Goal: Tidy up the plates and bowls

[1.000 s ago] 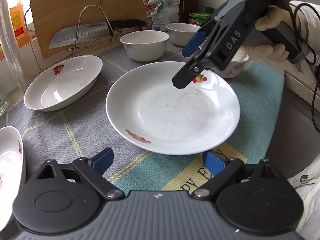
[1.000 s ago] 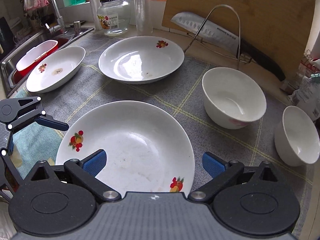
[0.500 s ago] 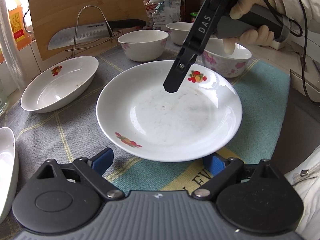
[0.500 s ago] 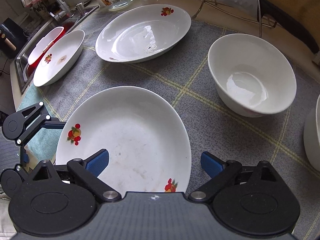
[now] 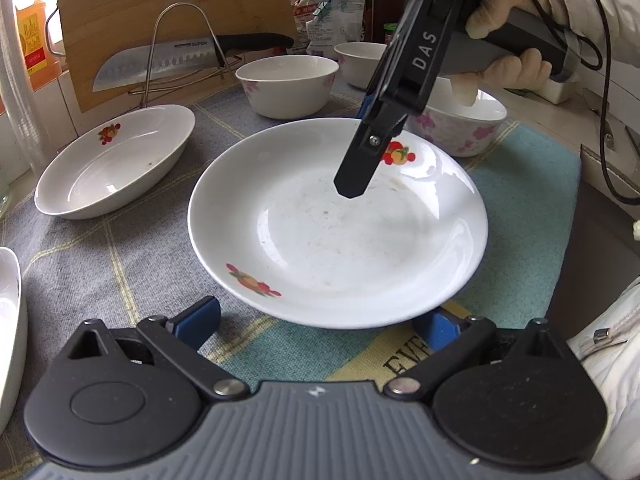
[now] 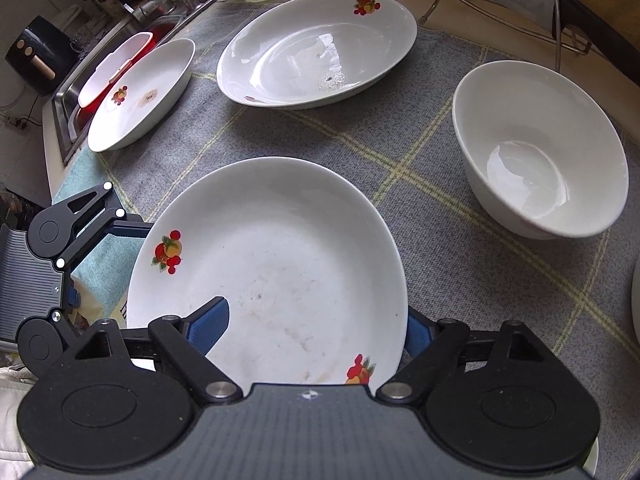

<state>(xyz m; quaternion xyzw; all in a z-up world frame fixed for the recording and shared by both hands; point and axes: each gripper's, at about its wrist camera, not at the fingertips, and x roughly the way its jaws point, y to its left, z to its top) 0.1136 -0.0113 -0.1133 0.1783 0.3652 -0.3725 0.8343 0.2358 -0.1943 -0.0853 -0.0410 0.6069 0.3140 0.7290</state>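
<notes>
Surface: kitchen counter under a grey checked cloth point(image 6: 400, 152), a sink point(image 6: 132, 36) at its far left end.
Left gripper point(image 5: 316, 320): nearest, low at the near rim of the plate point(image 5: 340, 220); jaws have just been opening and stand spread wide, the rim between them but not pinched.
Plate: flat on the cloth, centre, fruit motifs on its rim.
Right gripper point(image 6: 316, 320): tipped steeply down over the plate's far rim; one finger inside the plate, the other outside; jaws have just been closing around that rim, whether the pads press it yet I cannot tell.
Change: a second ago it hung higher, jaws wider, over the plate.
Meaning: likely about to lift the plate for stacking.
Farther: dish point(image 6: 320, 52), second dish point(image 6: 140, 96), bowl point(image 6: 536, 152), floral bowl point(image 5: 460, 124), knife point(image 5: 160, 64) on its rack.
</notes>
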